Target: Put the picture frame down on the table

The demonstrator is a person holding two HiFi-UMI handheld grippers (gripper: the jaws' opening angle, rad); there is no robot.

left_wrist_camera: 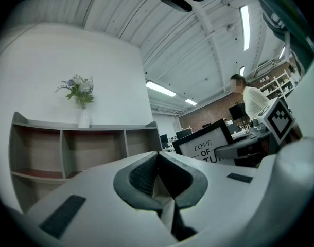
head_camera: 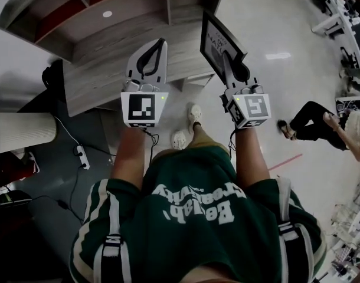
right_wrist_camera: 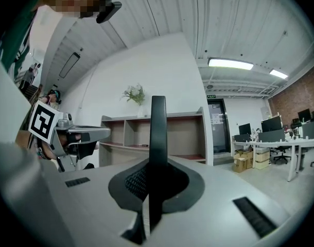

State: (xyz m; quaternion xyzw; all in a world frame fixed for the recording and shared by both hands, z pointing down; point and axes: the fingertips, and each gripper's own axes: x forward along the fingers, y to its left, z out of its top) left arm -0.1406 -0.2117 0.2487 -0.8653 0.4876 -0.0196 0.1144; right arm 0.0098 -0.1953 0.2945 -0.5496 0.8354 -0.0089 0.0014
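The picture frame (head_camera: pixel 218 39), black with a white print, stands upright in my right gripper (head_camera: pixel 228 55), which is shut on its lower edge. The right gripper view shows the frame (right_wrist_camera: pixel 157 127) edge-on, a dark strip clamped between the pads of the gripper (right_wrist_camera: pixel 156 163). To the left, at about the same height, my left gripper (head_camera: pixel 162 42) is shut with nothing in it. In the left gripper view its tips (left_wrist_camera: pixel 157 155) meet, and the frame (left_wrist_camera: pixel 203 147) shows at the right. Both grippers hang over the near edge of the wooden table (head_camera: pixel 103 78).
A shelf unit (right_wrist_camera: pixel 167 133) rises behind the table, with a vase of flowers (left_wrist_camera: pixel 83 99) on top. On the floor lie a power strip (head_camera: pixel 81 156) and cables. A seated person (head_camera: pixel 321 122) is at the right. Office desks (right_wrist_camera: pixel 280 135) stand farther right.
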